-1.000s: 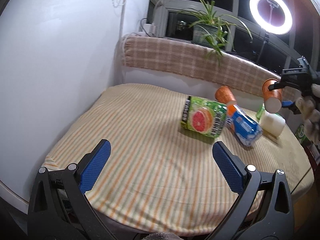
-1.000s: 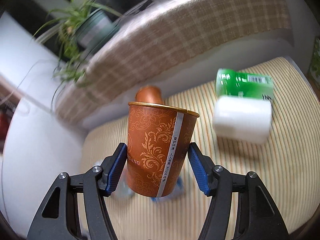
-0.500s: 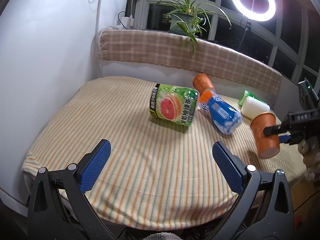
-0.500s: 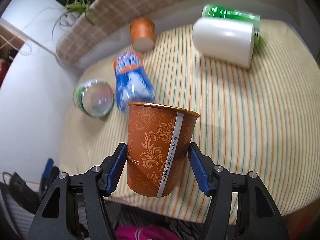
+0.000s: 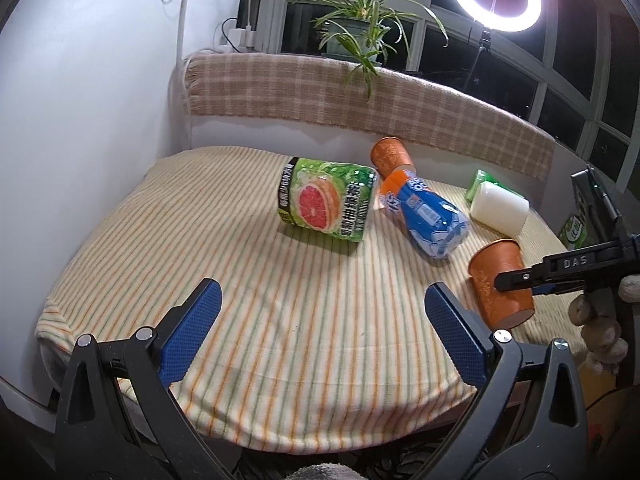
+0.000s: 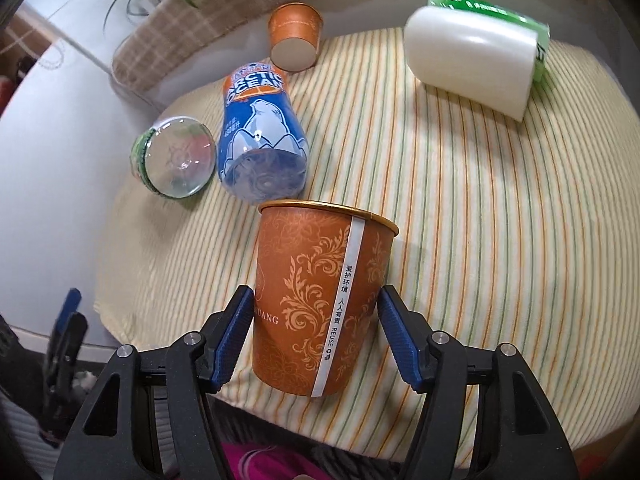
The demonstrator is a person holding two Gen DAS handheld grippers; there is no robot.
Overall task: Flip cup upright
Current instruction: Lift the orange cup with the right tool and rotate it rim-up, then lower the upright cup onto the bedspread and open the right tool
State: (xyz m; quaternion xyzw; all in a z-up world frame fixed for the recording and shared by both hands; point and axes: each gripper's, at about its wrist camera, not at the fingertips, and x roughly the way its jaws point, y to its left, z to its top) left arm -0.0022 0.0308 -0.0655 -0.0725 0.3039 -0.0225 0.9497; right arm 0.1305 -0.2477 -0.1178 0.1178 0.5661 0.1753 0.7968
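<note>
My right gripper (image 6: 316, 324) is shut on an orange paper cup (image 6: 320, 300) with gold scroll pattern. The cup stands near upright, rim up, low over the striped cloth. In the left wrist view the same cup (image 5: 500, 280) is at the table's right front, tilted slightly, with the right gripper (image 5: 516, 280) clamped on it. A second orange cup (image 5: 390, 156) lies on its side at the back; it also shows in the right wrist view (image 6: 294, 38). My left gripper (image 5: 320, 328) is open and empty over the table's front edge.
A green grapefruit bottle (image 5: 326, 204), a blue Arctic Ocean bottle (image 5: 428, 216), a white cup (image 5: 500, 210) and a green can (image 5: 482, 180) lie on the striped tablecloth (image 5: 200, 240). A plaid-covered ledge (image 5: 320, 96) and a plant (image 5: 356, 32) stand behind.
The right gripper has brought the cup down from the air, turning it rim up, to just above the cloth at the front right. The left gripper's view has shifted.
</note>
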